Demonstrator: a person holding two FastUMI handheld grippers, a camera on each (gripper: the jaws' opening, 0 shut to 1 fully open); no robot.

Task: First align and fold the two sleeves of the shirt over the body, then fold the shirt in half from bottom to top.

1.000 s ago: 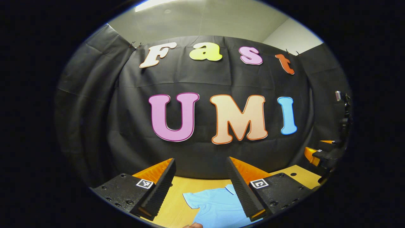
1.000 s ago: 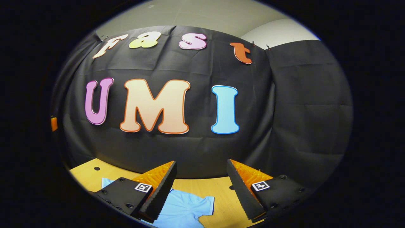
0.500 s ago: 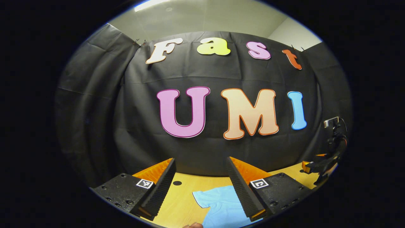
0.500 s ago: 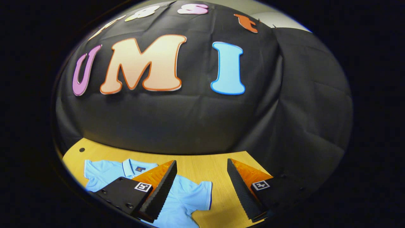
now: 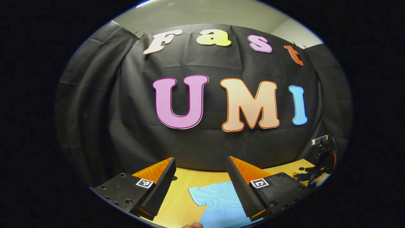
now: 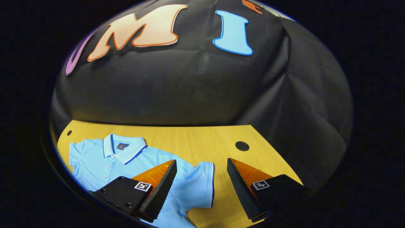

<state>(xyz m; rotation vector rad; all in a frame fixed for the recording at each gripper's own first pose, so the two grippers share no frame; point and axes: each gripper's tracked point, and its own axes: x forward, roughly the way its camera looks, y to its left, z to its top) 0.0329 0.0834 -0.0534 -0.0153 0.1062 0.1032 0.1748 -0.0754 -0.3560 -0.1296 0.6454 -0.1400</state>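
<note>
Here, the shirt (image 6: 133,164) lies flat on the surface (image 6: 202,139), sleeves unfolded. Both the right claw (image 6: 202,183), above the shirt's near sleeve, and the left claw (image 5: 201,186), over its far sleeve, gape empty. Best pinch each sleeve at its hem.

Both looking forward low over the table (image 6: 196,139) toward the booth wall, right tilting downward, sharing the shirt (image 5: 221,202).
</note>
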